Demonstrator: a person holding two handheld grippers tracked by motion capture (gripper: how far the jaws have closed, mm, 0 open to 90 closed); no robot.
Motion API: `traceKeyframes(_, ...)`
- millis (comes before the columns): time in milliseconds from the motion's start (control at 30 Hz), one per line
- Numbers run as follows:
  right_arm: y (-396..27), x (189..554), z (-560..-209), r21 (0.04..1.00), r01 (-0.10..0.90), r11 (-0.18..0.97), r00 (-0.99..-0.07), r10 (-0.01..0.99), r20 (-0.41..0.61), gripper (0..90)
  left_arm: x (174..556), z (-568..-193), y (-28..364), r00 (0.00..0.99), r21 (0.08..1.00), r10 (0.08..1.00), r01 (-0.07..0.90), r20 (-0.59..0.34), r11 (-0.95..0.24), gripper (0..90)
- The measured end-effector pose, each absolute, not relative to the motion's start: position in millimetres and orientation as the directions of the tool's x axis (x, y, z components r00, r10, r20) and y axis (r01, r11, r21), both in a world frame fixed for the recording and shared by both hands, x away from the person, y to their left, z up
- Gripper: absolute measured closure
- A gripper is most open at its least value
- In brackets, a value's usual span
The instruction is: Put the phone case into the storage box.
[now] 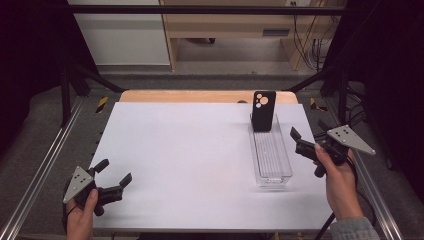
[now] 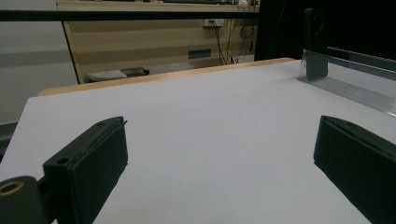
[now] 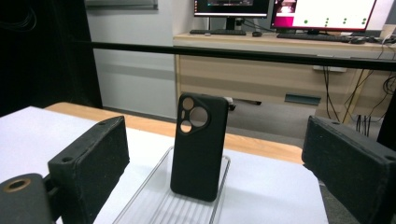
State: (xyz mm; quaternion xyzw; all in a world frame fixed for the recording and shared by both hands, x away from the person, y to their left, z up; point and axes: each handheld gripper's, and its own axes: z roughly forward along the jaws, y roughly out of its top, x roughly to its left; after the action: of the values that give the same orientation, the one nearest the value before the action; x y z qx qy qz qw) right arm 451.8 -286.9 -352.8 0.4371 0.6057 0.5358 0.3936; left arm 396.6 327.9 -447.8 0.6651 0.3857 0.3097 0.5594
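Standing right of frame centre: clear tray (image 1: 272,165), black phone case (image 1: 263,111) apparently propped upright inside its far end. Left gripper (image 1: 113,172) and right gripper (image 1: 294,138) both wide open, empty.

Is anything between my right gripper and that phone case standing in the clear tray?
Nothing visible. The right gripper, jaws open, sits just right of the clear tray; the black phone case stands upright at the tray's far end, straight ahead between its jaws.
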Motion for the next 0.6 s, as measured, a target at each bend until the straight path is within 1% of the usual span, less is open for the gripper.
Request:
traceKeyframes(233, -291, 445, -363, 0.992, 0.116, 0.049, -0.312, 0.95, -0.01, 7.5, 397, -448, 328, 0.512, 0.982, 0.859, 0.168, -0.018, -0.08, 3.1)
traceKeyframes(333, -293, 441, -368, 0.99, 0.12, 0.068, -0.317, 0.948, -0.027, 7.5, 397, -448, 327, 0.516, 0.982, 0.857, 0.169, -0.018, -0.081, 3.1)
traceKeyframes(600, -300, 433, -380, 0.991, 0.108, 0.082, -0.314, 0.948, -0.044, 7.9, 397, -448, 326, 0.52, 0.982, 0.854, 0.171, -0.018, -0.083, 3.1)
